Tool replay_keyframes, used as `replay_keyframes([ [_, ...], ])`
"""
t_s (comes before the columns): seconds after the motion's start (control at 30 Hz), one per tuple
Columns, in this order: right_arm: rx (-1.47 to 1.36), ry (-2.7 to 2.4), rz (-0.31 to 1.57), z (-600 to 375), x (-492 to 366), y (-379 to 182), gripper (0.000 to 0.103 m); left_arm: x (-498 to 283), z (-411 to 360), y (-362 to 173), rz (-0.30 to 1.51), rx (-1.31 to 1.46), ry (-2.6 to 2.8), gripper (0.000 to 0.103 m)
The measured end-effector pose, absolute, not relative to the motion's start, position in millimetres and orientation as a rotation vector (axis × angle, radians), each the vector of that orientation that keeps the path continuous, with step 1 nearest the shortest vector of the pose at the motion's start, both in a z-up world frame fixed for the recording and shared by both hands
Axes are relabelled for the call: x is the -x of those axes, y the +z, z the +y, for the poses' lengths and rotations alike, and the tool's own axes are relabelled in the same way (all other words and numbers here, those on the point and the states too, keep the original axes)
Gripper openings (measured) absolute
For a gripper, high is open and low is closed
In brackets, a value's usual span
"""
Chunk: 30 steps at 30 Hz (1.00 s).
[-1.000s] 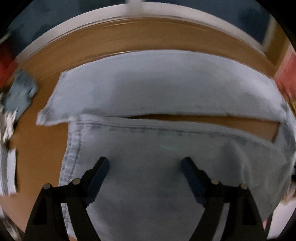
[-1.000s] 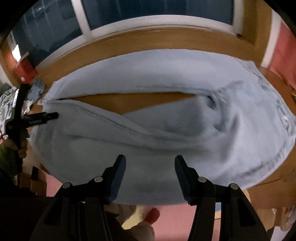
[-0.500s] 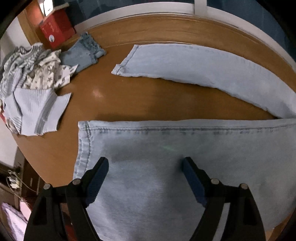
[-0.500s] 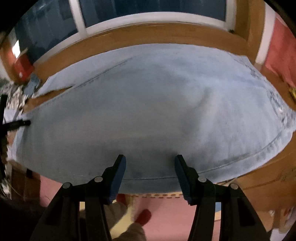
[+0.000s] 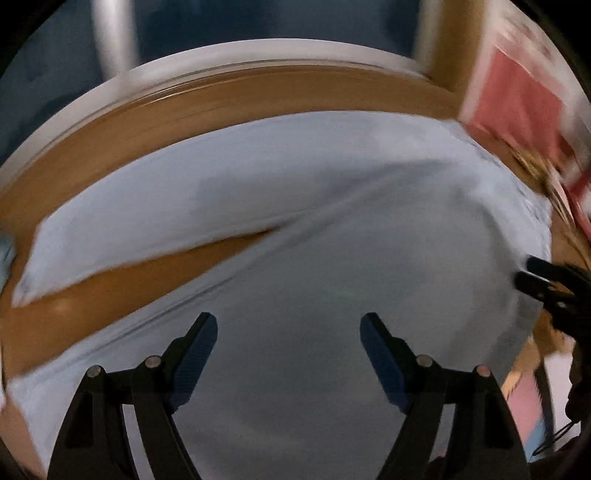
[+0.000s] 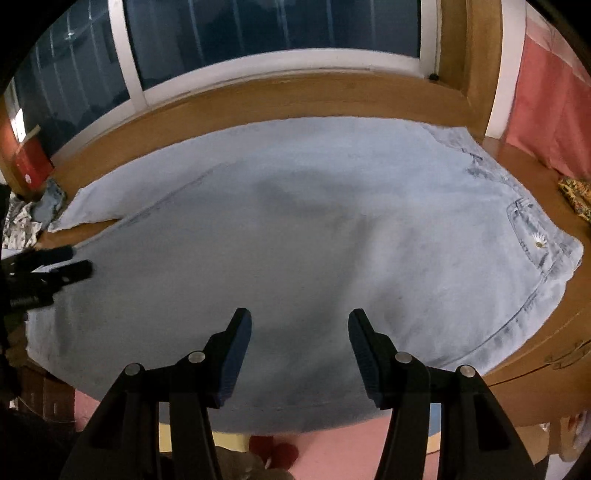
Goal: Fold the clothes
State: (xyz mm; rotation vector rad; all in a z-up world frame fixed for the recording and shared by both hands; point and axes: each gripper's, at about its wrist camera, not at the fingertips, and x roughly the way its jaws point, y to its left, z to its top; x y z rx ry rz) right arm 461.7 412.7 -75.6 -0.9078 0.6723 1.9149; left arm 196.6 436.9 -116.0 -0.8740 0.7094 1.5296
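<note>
Light blue jeans (image 6: 314,229) lie spread on the wooden table (image 6: 295,96), waistband at the right, one leg lying nearly over the other; they also show, blurred, in the left wrist view (image 5: 295,221). My left gripper (image 5: 288,332) is open and empty above the near leg; it also shows at the left edge of the right wrist view (image 6: 70,262). My right gripper (image 6: 300,325) is open and empty above the near edge of the jeans; it appears at the right edge of the left wrist view (image 5: 532,277).
A pile of other clothes (image 6: 22,221) and a red box (image 6: 31,168) sit at the table's far left. A window (image 6: 258,33) runs behind the table. A patterned item (image 6: 576,195) lies at the right. Pink floor (image 6: 332,450) lies below the near edge.
The near leg now lies closer to the far leg, with only a small wedge of table between them. My left gripper has swung to the right, over the jeans.
</note>
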Motion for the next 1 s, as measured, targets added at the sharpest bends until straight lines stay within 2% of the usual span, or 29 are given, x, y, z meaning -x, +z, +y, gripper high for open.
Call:
replay_keyframes([
  [0.13, 0.944, 1.938, 0.662, 419, -458, -89, 0.055, -248, 469, -130, 0.808, 0.793, 1.453, 0.078],
  [0.17, 0.955, 1.940, 0.643, 419, -459, -92, 0.054, -253, 474, -135, 0.845, 0.786, 1.472, 0.083],
  [0.27, 1.005, 1.982, 0.553, 410, -467, -94, 0.054, -245, 475, -135, 0.802, 0.845, 1.522, 0.083],
  [0.3, 1.024, 2.000, 0.521, 407, -472, -94, 0.054, -241, 474, -134, 0.788, 0.865, 1.544, 0.087],
  [0.37, 1.026, 2.056, 0.513, 404, -492, -95, 0.055, -237, 472, -134, 0.769, 0.892, 1.593, 0.088],
  [0.53, 1.043, 2.104, 0.581, 420, -548, -90, 0.051, -238, 466, -137, 0.732, 0.974, 1.734, 0.091],
  [0.6, 1.000, 2.101, 0.602, 435, -578, -86, 0.051, -264, 464, -126, 0.706, 0.943, 1.746, 0.086],
  [0.77, 0.804, 1.974, 0.842, 508, -674, -83, 0.051, -329, 458, -100, 0.642, 0.866, 1.776, 0.087],
  [0.9, 0.757, 1.847, 0.866, 540, -721, -83, 0.051, -381, 472, -94, 0.627, 0.837, 1.739, 0.087],
  [1.0, 0.732, 1.797, 0.955, 555, -742, -89, 0.051, -419, 495, -101, 0.639, 0.837, 1.670, 0.087],
])
